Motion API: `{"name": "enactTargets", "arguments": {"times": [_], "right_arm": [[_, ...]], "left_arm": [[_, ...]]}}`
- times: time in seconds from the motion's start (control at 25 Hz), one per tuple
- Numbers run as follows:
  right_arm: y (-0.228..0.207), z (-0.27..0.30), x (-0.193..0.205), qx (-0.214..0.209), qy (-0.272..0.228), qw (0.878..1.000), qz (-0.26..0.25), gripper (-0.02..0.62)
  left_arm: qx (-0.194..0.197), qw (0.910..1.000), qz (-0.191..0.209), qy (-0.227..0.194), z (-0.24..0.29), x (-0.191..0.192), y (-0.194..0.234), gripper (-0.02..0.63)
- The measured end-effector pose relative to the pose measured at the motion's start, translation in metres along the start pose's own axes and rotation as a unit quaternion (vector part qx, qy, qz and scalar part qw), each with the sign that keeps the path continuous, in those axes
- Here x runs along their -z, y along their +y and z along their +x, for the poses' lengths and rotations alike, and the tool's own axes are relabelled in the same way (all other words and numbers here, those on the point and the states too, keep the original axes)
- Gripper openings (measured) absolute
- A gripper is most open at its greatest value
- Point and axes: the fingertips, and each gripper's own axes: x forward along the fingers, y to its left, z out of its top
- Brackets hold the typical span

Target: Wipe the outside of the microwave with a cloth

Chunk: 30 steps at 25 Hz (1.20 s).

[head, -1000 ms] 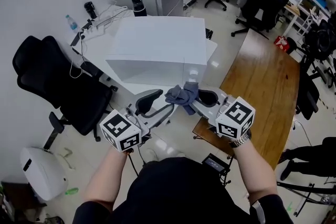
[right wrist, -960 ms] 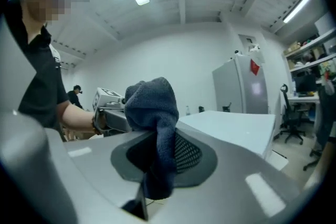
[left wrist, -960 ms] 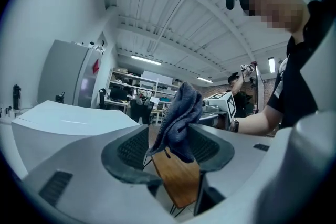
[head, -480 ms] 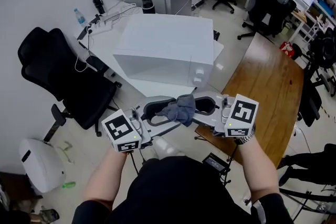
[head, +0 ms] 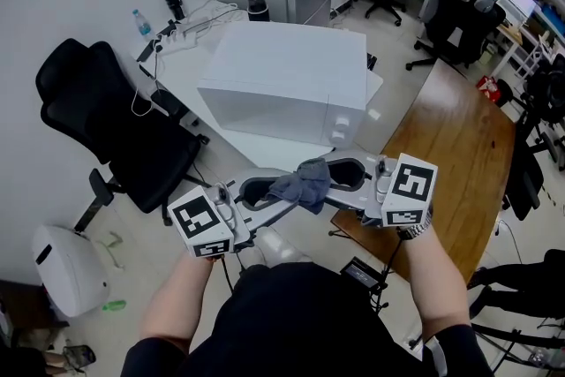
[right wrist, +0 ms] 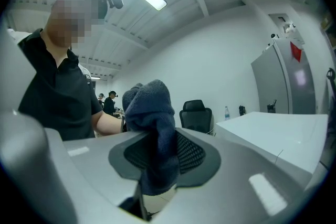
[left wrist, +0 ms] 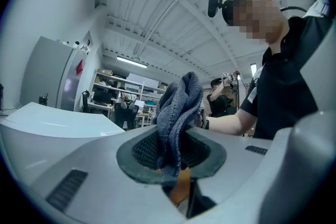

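Note:
A white microwave [head: 282,84] stands on a white table [head: 172,71] ahead of me; its top shows at the left of the left gripper view [left wrist: 47,126] and at the right of the right gripper view [right wrist: 278,134]. A crumpled blue-grey cloth [head: 302,184] hangs in the air between the two grippers, short of the microwave's front. My left gripper [head: 284,194] has just been closing its jaws, and the cloth [left wrist: 177,113] is pinched between its pads. My right gripper [head: 320,179] is shut on the same cloth [right wrist: 153,113] from the other side.
A black office chair [head: 97,110] stands left of the white table. A wooden table [head: 450,146] runs along the right. Bottles [head: 257,0] and cables lie at the table's far end. A white rounded bin [head: 66,278] sits on the floor at lower left.
Both grippers and the cloth have drawn back from the microwave's front toward my body. The left jaws have come together on the cloth.

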Motion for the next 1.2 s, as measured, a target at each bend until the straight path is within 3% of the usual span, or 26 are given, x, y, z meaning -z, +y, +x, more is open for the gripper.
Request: {"name": "enactTargets", "arguments": {"times": [0.28,0.4,0.52,0.72,0.92,1.2], "right_arm": [[-0.015,-0.002,0.002,0.034,0.008,0.999,-0.010,0.138],[-0.026,0.002,0.002,0.068,0.009,0.997,-0.027,0.098],[-0.037,0.008,-0.002,0.104,0.004,0.993,-0.047,0.018],[-0.048,0.032,-0.003,0.146,0.005,0.986,-0.079,0.002],[-0.069,0.051,-0.011,0.192,-0.002,0.977,-0.096,0.002],[-0.123,0.068,-0.027,0.292,-0.011,0.950,-0.107,0.000]], "left_arm": [[-0.086,0.9961,0.007,-0.016,-0.024,-0.005,0.027,0.081],[-0.137,0.9904,0.011,-0.019,-0.039,-0.004,0.042,0.081],[-0.190,0.9815,0.012,-0.019,-0.056,0.002,0.058,0.082],[-0.275,0.9614,0.015,-0.013,-0.092,0.014,0.088,0.083],[-0.358,0.9335,0.011,-0.006,-0.134,0.027,0.127,0.083],[-0.434,0.9005,-0.007,0.015,-0.188,0.055,0.191,0.083]]}}
